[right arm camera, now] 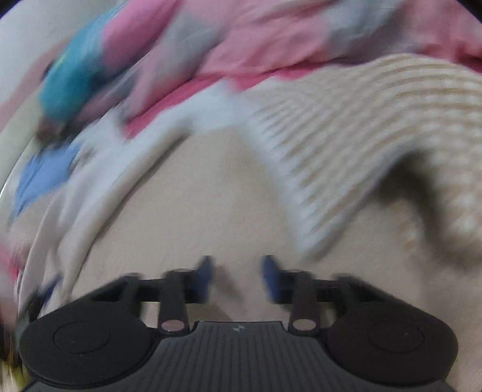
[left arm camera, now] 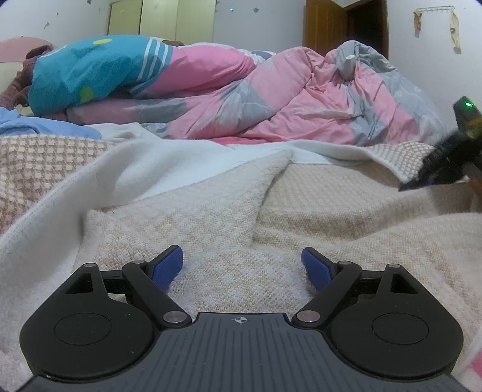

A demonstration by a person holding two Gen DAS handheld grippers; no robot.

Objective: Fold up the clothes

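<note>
Beige knit garment lies under the open left hand-held gripper

Pink-grey quilt, wooden door

No words, numbers or brand names can be read in either view. The only sign is a small white crosshair mark printed on the dark ribbed body of the left gripper, just behind its jaws.

Left sharp, evenly lit — right seemingly motion-blurred.
</note>
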